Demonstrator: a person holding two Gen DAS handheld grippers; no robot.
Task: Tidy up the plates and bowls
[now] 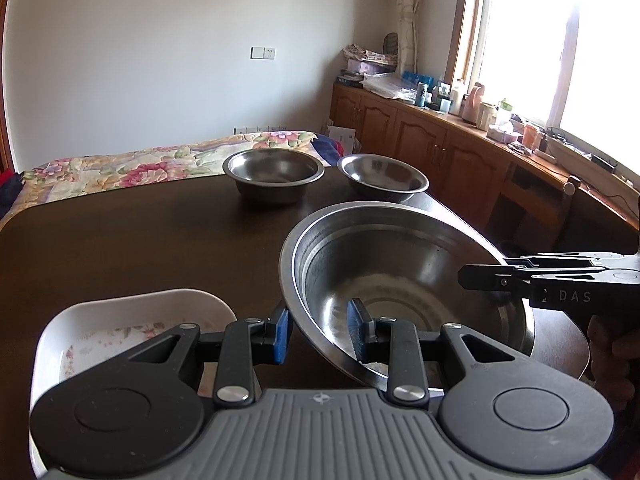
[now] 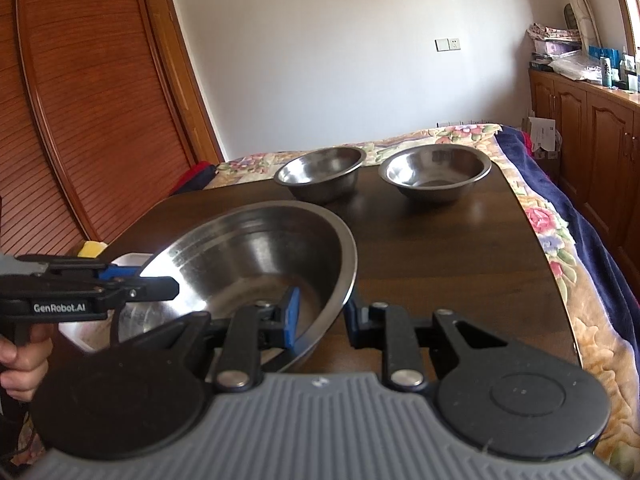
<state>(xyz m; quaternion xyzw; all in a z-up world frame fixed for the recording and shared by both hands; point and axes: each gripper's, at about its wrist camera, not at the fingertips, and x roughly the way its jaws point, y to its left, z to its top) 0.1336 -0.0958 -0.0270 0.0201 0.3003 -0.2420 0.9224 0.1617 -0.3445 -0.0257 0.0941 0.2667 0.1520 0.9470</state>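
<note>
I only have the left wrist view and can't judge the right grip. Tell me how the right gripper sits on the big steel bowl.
Observer: The right gripper straddles the rim of the large steel bowl, one blue pad inside, the other finger outside.
Operator: Report anything past the white dish.
Observer: A small yellow object shows by the far corner of the white dish; I cannot tell what it is.
Operator: Describe that side of the room.
Observer: A wardrobe with slatted wooden doors stands there.
</note>
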